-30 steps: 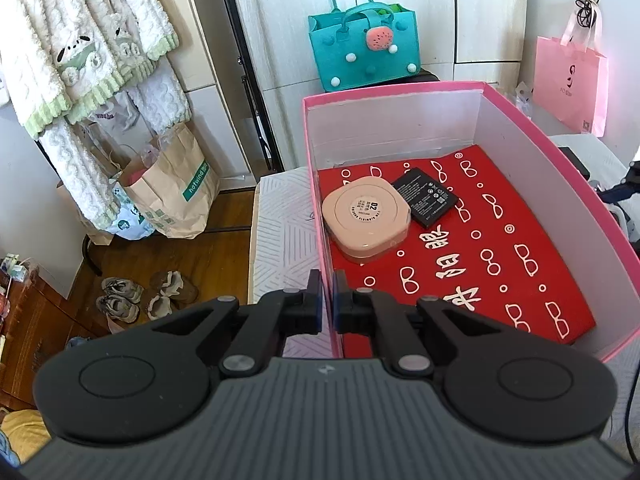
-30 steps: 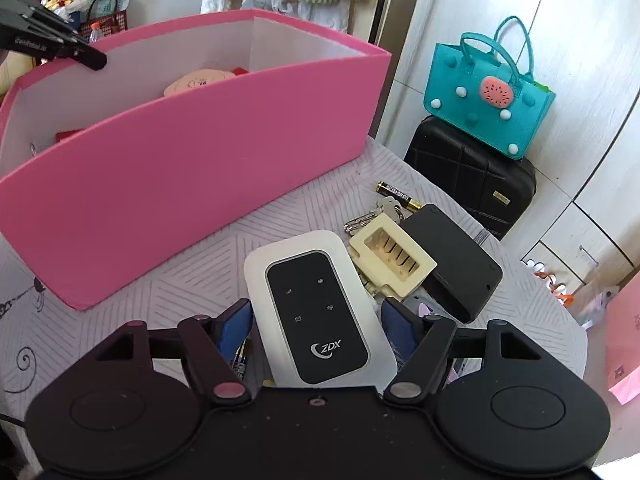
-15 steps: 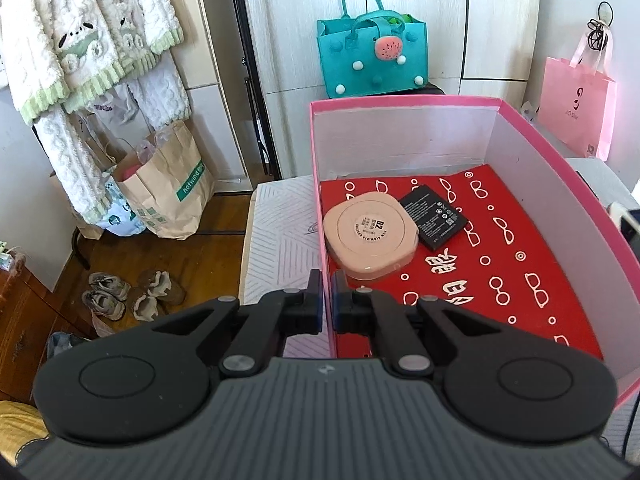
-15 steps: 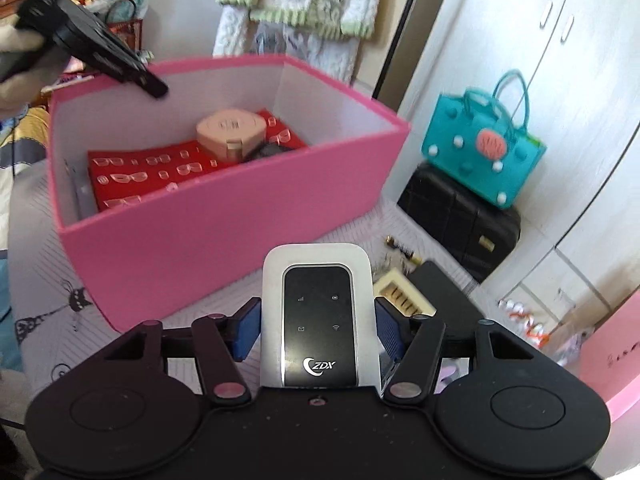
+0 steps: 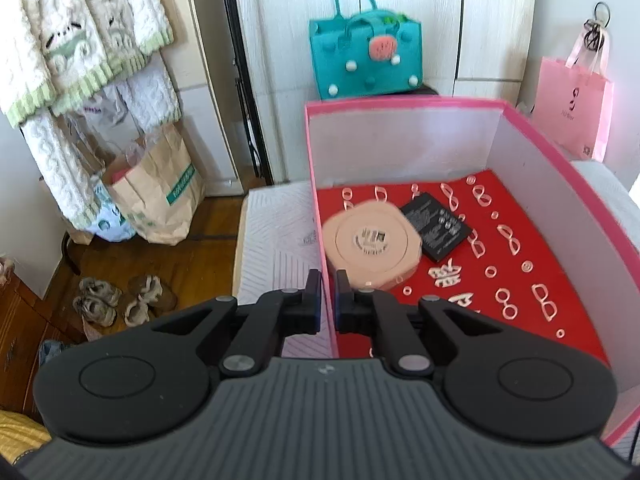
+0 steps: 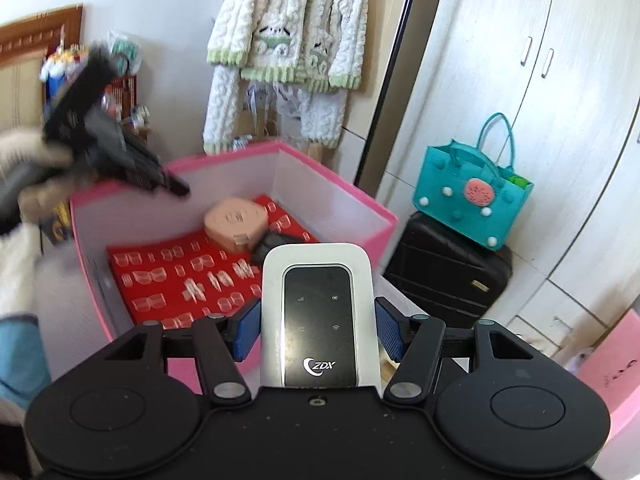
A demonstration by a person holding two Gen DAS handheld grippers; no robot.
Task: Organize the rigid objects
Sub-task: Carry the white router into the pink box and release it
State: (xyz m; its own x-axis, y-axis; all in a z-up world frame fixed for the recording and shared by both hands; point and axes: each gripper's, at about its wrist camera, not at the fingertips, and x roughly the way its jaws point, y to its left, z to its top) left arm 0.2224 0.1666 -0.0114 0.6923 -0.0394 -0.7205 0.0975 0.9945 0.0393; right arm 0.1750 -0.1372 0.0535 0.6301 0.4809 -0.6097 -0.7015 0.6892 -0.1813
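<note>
White pocket router: rounded plastic slab, glossy black face panel with faint icons and a "ZDX" logo, held flat between the blue ribbed pads of the right gripper, fingers pressed against its two long sides. Carried in the air, above and just short of the near wall of the pink box.

Pink box: stiff card, pink outside and along the rim, pale grey-white inside, open-topped, rectangular. Floor lined with a red sheet printed with small pale spectacle shapes and some white characters. On that sheet, toward the left wall, a peach-coloured compact case, a smooth squarish puck with softened corners and a round label in the middle. Touching its right edge, a flat black battery with small white print.

Left gripper: matt black, fingers drawn together and pinching the thin left wall of the box, one finger outside, one inside. Seen blurred from the right wrist view at the box's far rim, gripped by a hand.

Under the box, a white quilted surface with a faint geometric pattern. Beyond: teal felt tote with pom-poms on a black suitcase, pink paper bag, fluffy cream-and-green garments hanging, brown paper bag and shoes on a wooden floor.
</note>
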